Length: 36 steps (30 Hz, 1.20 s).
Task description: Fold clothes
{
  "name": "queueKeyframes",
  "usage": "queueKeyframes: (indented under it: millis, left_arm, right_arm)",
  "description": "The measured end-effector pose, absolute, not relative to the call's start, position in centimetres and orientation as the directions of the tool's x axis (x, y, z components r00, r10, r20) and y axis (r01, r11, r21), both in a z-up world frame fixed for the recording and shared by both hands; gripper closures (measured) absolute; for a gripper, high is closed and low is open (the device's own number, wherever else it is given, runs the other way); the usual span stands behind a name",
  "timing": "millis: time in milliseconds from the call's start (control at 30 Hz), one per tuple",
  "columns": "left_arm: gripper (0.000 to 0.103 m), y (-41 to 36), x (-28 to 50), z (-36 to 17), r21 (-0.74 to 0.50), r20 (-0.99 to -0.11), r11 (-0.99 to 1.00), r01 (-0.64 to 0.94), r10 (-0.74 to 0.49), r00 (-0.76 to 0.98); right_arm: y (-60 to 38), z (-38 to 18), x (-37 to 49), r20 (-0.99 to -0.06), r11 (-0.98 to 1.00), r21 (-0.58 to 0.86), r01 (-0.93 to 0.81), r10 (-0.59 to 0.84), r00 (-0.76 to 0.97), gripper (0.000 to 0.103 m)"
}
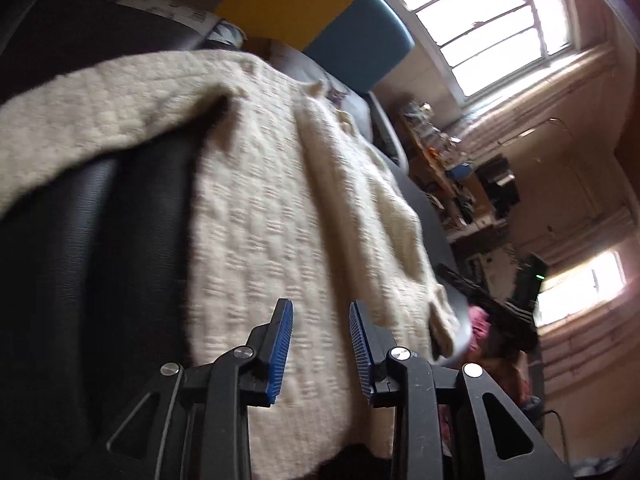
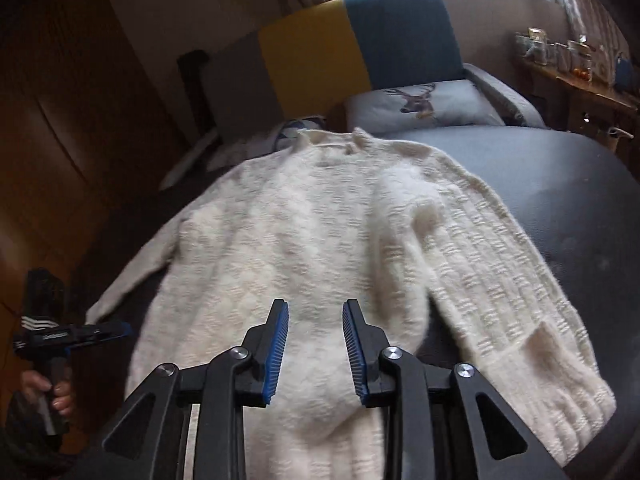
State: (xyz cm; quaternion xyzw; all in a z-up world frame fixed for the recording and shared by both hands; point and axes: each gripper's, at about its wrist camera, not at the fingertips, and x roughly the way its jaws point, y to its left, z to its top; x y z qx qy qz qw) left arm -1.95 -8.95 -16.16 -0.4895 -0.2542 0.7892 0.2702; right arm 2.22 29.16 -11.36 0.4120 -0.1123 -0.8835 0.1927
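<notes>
A dark grey cushioned seat (image 2: 560, 184) is filling the room's foreground. I am holding my right gripper (image 2: 316, 350) and left gripper (image 1: 322, 354) slightly spread, pinching nothing. Just beyond them, a cream cable-knit sweater (image 2: 304, 240) is lying flat on the seat, one sleeve folded across its chest. Farther back, a stag-print cushion (image 2: 424, 106) is resting.

Cream cable-knit sweater (image 2: 320, 240); yellow-and-teal headboard (image 2: 352, 52); grey stag-print pillow (image 2: 424, 104).

- Your dark grey bed (image 2: 540, 184) carried the cream knit sweater (image 2: 312, 232), spread flat.
- A stag-print pillow (image 2: 424, 106) lay near its collar.
</notes>
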Motion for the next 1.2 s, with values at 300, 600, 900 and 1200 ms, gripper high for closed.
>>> queueKeyframes:
  millis: [300, 600, 900, 1200]
  left_arm:
    - [0.068, -10.1, -0.2, -19.5, -0.559, -0.749, -0.819, -0.129, 0.566, -0.344]
    - [0.098, -11.4, -0.3, -14.5, -0.650, -0.586, -0.727, -0.222, 0.665, -0.463]
    - [0.097, -12.5, -0.8, -19.3, -0.590, -0.739, -0.803, -0.085, 0.580, -0.343]
    - [0.081, -29.4, 3.1, -15.6, -0.465, -0.779, -0.814, 0.348, 0.190, -0.597]
  right_arm:
    - [23.4, -15.2, 3.5, -0.792, -0.896, 0.294, 0.333, -0.423, -0.439, 0.075]
    - [23.6, -17.2, 3.3, -0.852, -0.930, 0.153, 0.335, -0.295, -0.432, 0.074]
    - [24.3, -17.1, 3.4, -0.837, -0.924, 0.183, 0.336, -0.325, -0.439, 0.074]
    - [24.0, -17.1, 2.8, -0.835, -0.929, 0.195, 0.316, -0.326, -0.443, 0.070]
